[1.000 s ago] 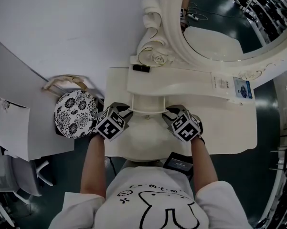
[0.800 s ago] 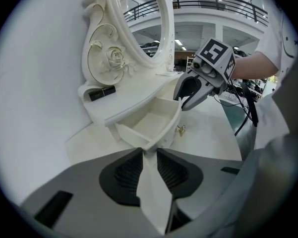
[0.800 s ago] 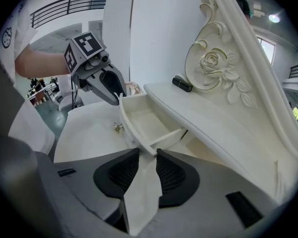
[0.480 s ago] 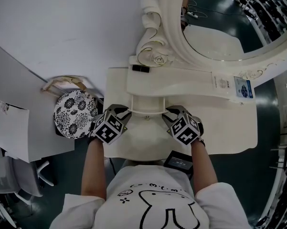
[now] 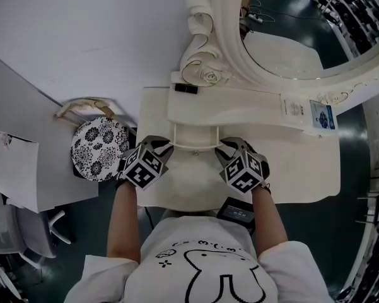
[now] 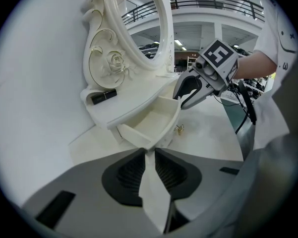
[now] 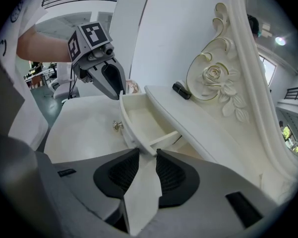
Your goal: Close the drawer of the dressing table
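The white dressing table [image 5: 303, 169] has its small middle drawer [image 5: 195, 148] pulled out a little, showing an empty inside [image 6: 153, 117] and a small metal knob [image 7: 117, 126]. My left gripper [image 5: 167, 149] is at the drawer's left front corner. Its jaws are closing, the corner [image 6: 148, 144] sits right at their tips, and the pads do not press on it. My right gripper [image 5: 224, 149] is at the right front corner [image 7: 149, 148], jaws apart with that corner at their tips. Each gripper shows in the other's view: the right gripper [image 6: 188, 90] and the left gripper [image 7: 111, 81].
A carved oval mirror [image 5: 290, 36] rises behind the raised shelf, where a small black tube [image 5: 186, 89] lies. A stool with a black-and-white patterned seat [image 5: 99, 150] stands left of the table. A label card [image 5: 320, 115] lies at the right.
Both grippers stay at the drawer's front corners. The right gripper's marker cube has rolled slightly. The drawer has not visibly moved.
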Demonstrator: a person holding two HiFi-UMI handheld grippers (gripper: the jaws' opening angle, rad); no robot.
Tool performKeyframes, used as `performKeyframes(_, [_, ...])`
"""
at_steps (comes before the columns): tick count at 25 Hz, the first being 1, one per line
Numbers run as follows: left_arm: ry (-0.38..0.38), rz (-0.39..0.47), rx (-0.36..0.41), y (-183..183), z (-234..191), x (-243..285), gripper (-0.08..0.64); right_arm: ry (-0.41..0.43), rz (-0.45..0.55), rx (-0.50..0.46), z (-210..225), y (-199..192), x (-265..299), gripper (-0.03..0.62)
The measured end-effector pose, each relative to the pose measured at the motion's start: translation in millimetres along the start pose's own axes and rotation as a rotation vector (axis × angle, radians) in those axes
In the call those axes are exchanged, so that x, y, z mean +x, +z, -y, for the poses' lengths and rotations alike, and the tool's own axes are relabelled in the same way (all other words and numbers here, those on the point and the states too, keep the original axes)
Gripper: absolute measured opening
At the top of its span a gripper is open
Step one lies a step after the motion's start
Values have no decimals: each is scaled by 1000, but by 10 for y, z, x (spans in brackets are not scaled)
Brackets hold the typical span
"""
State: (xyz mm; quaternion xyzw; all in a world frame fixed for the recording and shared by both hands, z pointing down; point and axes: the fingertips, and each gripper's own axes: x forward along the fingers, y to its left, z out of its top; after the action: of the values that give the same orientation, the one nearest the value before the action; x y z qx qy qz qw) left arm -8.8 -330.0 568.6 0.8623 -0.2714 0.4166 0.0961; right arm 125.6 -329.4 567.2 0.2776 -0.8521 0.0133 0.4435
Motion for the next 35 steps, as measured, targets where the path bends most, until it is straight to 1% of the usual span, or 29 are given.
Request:
performKeyframes(8, [16, -17, 3, 23, -87, 47, 97, 8, -9, 28, 60, -3, 80, 107])
performKeyframes(16, [26, -18, -19, 66, -174, 89, 98, -11, 5, 70, 160, 18, 132, 115])
performKeyframes(21, [32, -8, -42, 94, -224, 128, 101, -24, 18, 142, 255, 11, 160, 126])
performKeyframes(28, [58, 8, -108, 98, -344, 170, 164, -18, 37, 259, 360, -7, 190, 135])
performKeyframes(35, [81, 15, -133, 127, -447, 208, 166, 0, 50, 372, 431, -32, 234, 140])
